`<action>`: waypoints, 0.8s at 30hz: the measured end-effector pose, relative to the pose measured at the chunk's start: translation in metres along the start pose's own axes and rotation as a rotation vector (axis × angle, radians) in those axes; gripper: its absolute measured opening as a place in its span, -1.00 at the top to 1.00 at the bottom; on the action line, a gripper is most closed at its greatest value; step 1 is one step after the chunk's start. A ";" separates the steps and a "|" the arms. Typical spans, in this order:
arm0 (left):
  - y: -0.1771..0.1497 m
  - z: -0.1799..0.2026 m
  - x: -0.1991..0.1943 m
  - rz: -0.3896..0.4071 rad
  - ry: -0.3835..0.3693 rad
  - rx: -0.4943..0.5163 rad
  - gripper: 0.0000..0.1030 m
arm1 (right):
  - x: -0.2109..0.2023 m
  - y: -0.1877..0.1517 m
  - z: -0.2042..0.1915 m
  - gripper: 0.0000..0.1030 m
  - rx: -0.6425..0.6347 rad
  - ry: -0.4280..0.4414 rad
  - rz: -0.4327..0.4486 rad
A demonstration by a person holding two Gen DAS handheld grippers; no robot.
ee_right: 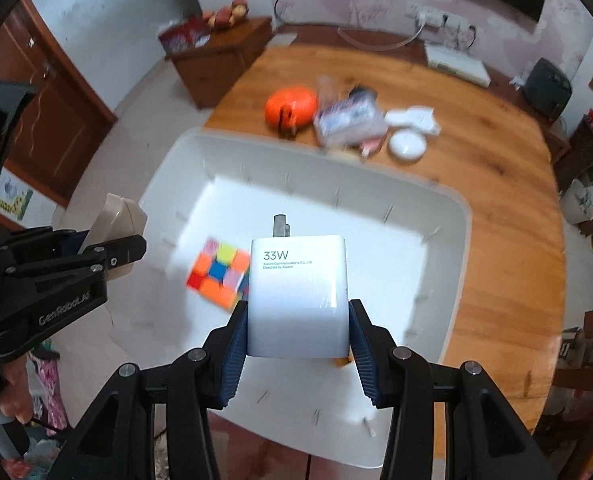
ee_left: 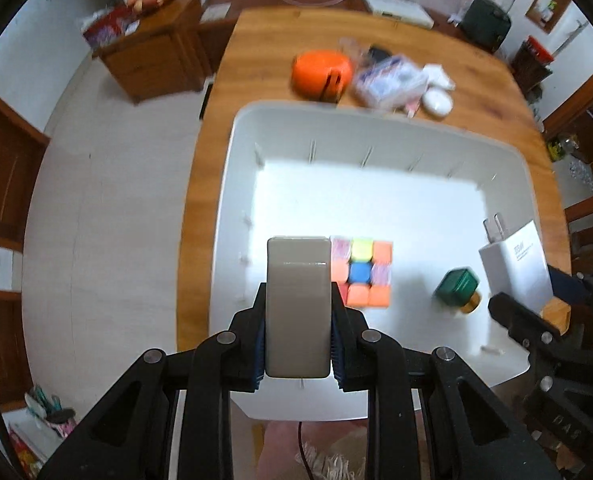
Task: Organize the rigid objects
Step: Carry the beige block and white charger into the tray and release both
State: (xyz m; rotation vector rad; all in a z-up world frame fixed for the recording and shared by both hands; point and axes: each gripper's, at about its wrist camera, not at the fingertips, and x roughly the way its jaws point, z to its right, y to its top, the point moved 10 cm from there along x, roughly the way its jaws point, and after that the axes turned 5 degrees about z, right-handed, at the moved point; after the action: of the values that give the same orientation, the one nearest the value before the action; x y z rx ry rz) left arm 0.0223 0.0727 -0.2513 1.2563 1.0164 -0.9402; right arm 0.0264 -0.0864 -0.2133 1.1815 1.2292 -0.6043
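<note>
Here, left gripper (ee_left: 298, 330) clamped on a beige block (ee_left: 298, 304), blue pads pressed to both its long sides; block held upright over the near left part of the white bin (ee_left: 232, 184). Bin sits on the wooden table (ee_left: 256, 52). Inside the bin, left to right: puzzle cube (ee_left: 362, 272) lying flat on the floor just beside the block, then a small green-capped jar (ee_left: 458, 286) lying tilted. Right gripper (ee_right: 298, 334) closed on a white charger (ee_right: 298, 296) marked 33W, prongs pointing away, held over the bin's right half. Beyond the bin on the table: orange round thing (ee_left: 322, 72), a clear wrapped packet (ee_left: 390, 82), a white disc (ee_left: 438, 104)
</note>
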 end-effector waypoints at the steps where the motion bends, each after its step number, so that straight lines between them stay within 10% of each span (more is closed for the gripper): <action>1: -0.004 0.000 0.004 -0.010 0.006 -0.001 0.48 | 0.007 -0.007 -0.003 0.07 -0.005 0.005 -0.021; 24: -0.054 0.005 0.066 -0.128 0.091 0.109 0.47 | 0.078 -0.045 -0.003 0.07 -0.091 -0.085 -0.147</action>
State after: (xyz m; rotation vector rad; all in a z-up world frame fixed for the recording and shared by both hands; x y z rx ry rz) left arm -0.0094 0.0625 -0.3301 1.3474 1.1401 -1.0567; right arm 0.0090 -0.0815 -0.3013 0.9863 1.2645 -0.6935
